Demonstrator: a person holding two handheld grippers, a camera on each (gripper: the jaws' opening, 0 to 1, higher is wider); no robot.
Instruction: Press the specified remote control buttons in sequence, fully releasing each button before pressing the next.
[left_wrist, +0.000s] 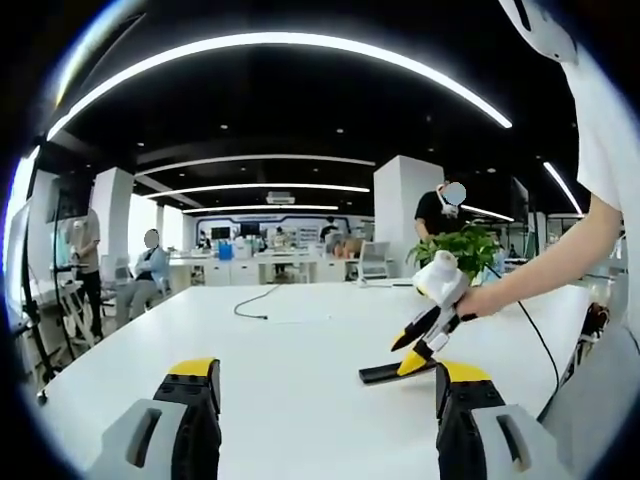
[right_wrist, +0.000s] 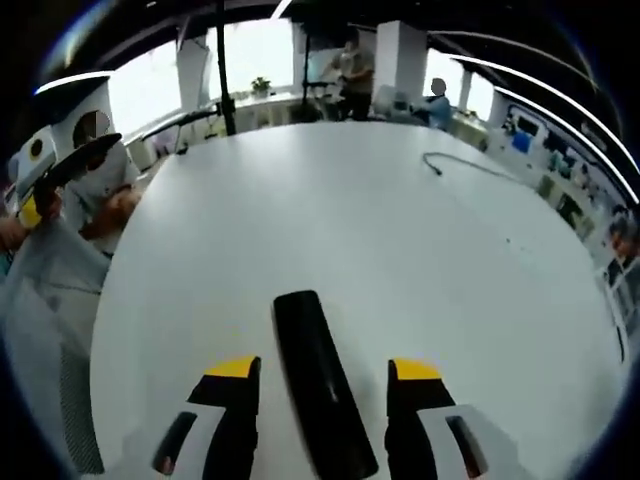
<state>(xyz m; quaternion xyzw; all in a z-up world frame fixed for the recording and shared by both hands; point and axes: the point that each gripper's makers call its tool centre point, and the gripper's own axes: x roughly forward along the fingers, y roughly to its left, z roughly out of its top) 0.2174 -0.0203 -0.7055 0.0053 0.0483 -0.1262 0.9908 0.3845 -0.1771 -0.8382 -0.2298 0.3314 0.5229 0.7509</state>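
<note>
Right gripper (right_wrist: 323, 378): jaws apart, yellow tips low-centre of the right gripper view, nothing clamped. The black remote control (right_wrist: 315, 385) lies flat on the white table (right_wrist: 330, 210), running lengthwise betw. the two jaws, far end toward frame centre. Contact betw. jaws and remote: cannot tell from this angle. Buttons too blurred to make out.

Left gripper (left_wrist: 327, 380): jaws wide apart at bottom of the left gripper view, holding nothing, w/ bare table between them. In that view the right gripper shows right of centre, held in a hand (left_wrist: 487, 298), its tips angled down at the near end of the remote, which sits as a dark wedge on the table. Whether a tip touches it: cannot tell.

Other items: a loose cable (left_wrist: 252, 303) on the table mid-frame, well apart from the remote; a potted plant (left_wrist: 462, 247) behind the right gripper.

Step in hand (judgement): approach/alignment over the remote prior to a button press; no press confirmed.

Next move (judgement): select target button, bring one jaw tip straight down onto it, press w/o sliding the remote, then lift fully clear before the next. Left gripper could steady the remote if it shifts. Keep remote in frame.
</note>
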